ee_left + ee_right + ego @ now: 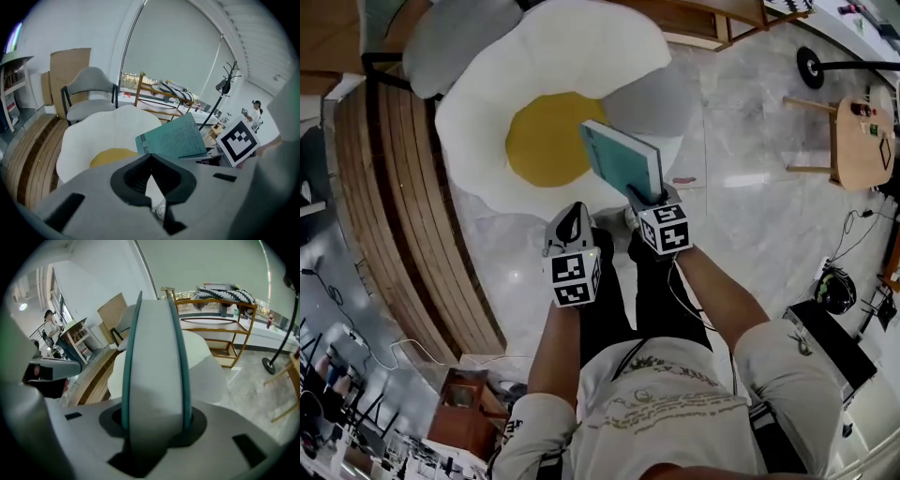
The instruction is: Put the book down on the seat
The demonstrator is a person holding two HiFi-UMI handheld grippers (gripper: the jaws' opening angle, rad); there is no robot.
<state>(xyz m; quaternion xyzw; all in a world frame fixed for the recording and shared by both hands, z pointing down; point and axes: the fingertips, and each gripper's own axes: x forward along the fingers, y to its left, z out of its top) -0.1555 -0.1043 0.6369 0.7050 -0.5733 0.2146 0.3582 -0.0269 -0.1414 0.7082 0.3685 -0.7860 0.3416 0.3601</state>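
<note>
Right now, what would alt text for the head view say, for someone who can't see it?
Seen from above, a person's right gripper holds a teal book by its lower edge over a fried-egg-shaped seat. The left gripper beside it is empty.

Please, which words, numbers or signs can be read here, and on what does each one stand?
No text here can be read.
book: print lines on the teal cover, too small.
shirt: printed design, too blurred.
marker cube: black-and-white squares only, no words.
</note>
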